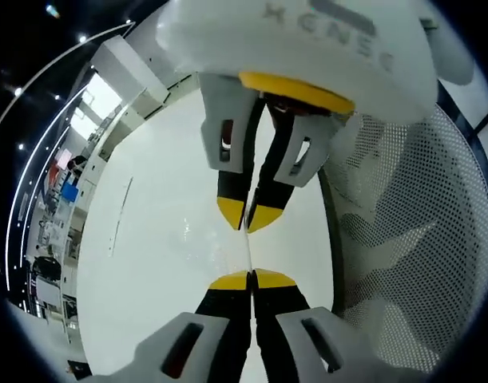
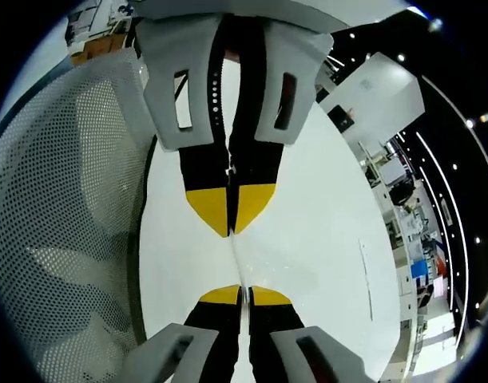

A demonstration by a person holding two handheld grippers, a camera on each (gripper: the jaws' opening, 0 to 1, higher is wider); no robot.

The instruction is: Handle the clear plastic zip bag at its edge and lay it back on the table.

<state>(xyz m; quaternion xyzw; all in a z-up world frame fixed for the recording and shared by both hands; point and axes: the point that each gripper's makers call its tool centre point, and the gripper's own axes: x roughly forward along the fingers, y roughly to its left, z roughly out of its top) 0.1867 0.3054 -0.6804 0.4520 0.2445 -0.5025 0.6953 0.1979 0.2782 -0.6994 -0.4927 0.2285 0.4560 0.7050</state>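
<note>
In the left gripper view the left claw (image 1: pixel 251 278), yellow-tipped black jaws in grey housings, is pressed together on the edge of the clear plastic zip bag (image 1: pixel 248 249), a thin taut strip. Facing it, the right claw (image 1: pixel 247 217) is likewise clamped on that edge. Beyond lies the glossy white worktop (image 1: pixel 164 239), with a white perforated mesh panel (image 1: pixel 403 215) beside it
</note>
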